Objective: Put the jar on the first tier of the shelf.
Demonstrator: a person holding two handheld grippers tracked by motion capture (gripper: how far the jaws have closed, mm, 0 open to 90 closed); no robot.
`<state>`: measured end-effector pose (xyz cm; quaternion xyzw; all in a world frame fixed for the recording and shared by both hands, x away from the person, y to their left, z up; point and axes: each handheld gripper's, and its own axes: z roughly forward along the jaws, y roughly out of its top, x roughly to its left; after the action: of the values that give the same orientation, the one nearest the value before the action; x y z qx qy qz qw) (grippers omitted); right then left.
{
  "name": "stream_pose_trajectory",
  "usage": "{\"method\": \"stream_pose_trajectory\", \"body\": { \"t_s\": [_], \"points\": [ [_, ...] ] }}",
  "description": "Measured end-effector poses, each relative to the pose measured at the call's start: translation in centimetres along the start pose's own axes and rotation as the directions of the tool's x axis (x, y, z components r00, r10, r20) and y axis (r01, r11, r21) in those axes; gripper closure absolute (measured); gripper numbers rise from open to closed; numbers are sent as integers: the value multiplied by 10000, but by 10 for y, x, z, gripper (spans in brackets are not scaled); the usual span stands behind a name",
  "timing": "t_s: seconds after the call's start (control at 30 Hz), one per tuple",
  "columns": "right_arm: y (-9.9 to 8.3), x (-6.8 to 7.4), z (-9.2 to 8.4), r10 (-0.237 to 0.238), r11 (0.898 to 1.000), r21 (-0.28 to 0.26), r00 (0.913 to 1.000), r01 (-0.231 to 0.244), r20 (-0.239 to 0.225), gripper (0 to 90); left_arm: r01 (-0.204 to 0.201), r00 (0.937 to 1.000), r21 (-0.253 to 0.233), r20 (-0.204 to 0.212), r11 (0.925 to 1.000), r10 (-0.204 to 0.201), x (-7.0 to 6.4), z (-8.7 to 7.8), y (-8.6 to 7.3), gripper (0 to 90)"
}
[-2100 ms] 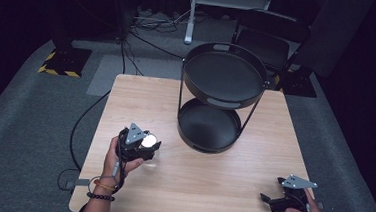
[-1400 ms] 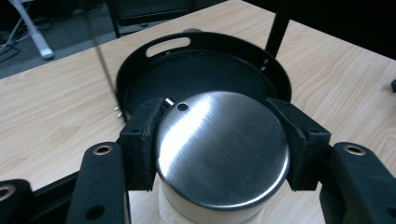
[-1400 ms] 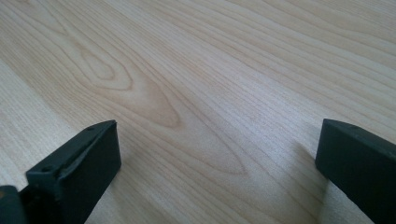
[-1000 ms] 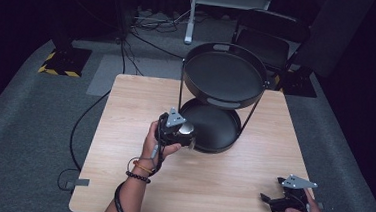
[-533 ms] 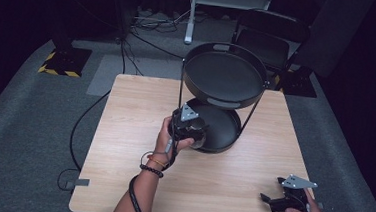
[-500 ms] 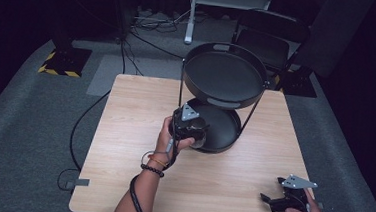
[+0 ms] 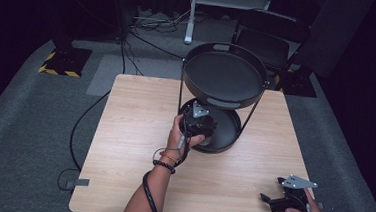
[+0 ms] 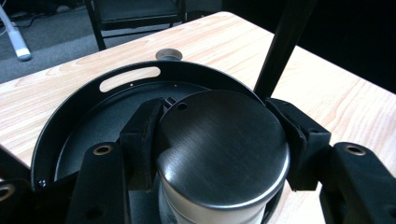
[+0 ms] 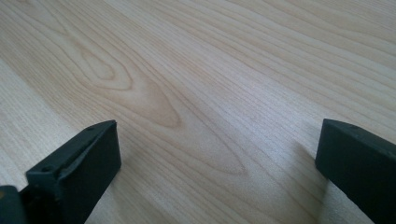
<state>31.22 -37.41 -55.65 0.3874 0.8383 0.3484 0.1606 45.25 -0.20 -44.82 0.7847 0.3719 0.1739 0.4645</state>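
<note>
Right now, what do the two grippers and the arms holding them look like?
Both grippers are black, each with a grey three-cornered plate on top. The left gripper has blocky black jaws with padded inner faces and brass-ringed screw holes; a black cable trails back along the bare forearm. The left wrist wears a dark bead bracelet and an orange band. The right gripper has the same black block jaws.

The round tin (image 8: 219,154) has a dark brushed-metal lid and a pale silvery wall; it stands upright, lid up, over the lower tray (image 8: 70,135) of the black 2-tier stand (image 7: 223,78), near that tray's front rim; the tray has a slot handle.
</note>
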Motion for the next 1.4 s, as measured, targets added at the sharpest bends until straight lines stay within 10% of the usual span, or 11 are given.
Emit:
{"method": "stream_pose_trajectory", "body": {
  "t_s": [0.8,1.4],
  "points": [
    [0,0,0,-4,10000,1,10000,4,-8,0,480,9968,420,-659,9980,-452,-8,48,-7,391],
    [0,0,0,-4,10000,0,10000,4,-8,0,40,9971,638,-760,9980,9,-15,58,-12,384]
  ]
}}
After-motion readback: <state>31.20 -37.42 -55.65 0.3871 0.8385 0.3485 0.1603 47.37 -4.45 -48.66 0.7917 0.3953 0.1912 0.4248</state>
